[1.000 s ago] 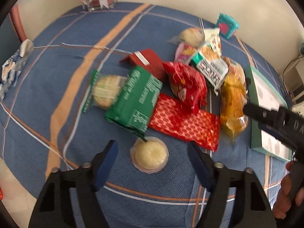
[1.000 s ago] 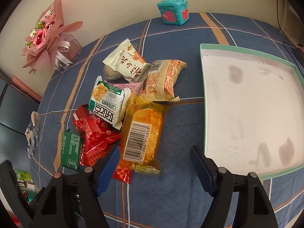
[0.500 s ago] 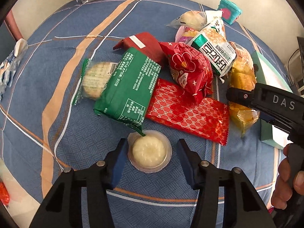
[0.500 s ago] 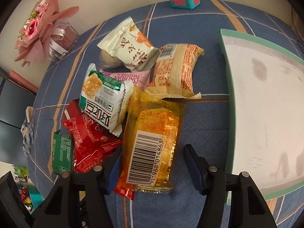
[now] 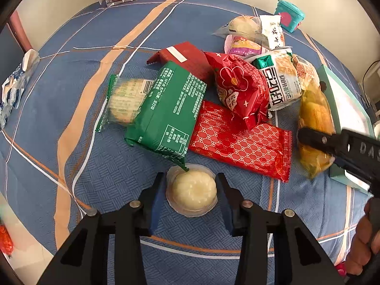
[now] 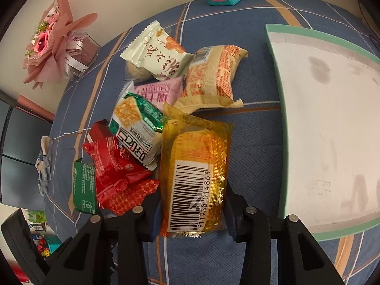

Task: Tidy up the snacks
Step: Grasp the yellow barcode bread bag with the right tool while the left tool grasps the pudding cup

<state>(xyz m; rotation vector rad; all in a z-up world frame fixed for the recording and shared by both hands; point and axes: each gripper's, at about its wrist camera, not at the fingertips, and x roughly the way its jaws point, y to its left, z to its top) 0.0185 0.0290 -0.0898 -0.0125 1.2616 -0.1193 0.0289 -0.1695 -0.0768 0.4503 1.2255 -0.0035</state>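
Both grips closing at once on the blue plaid tablecloth point(image 5: 78, 47).

Left gripper point(image 5: 192, 191): jaws have just been closing around the clear pudding cup point(image 5: 192, 190), nearest snack to the table's near edge; pads sit against its rim on both sides, so I read it as gripped. A corner of the green packet point(image 5: 166, 111) overlaps the cup's far rim.

Right gripper point(image 6: 192, 211): jaws have just been closing on the orange barcode packet point(image 6: 193, 180), its near end pinched between the pads. It lies just beside the near left edge of the white tray point(image 6: 273, 30), which holds nothing yet.

To do well, in my judgement: lift the cup straight up and level so the green corner slides off. Squeeze the soft orange packet no harder, raise it clear of the pile, then carry it over the tray's green rim.

Count, near to far: one cup, one orange packet, one patterned red flat pack point(image 5: 239, 140), two green packets, two more red packets, one green-and-white pack point(image 6: 136, 130), four further packets beyond. One tray.
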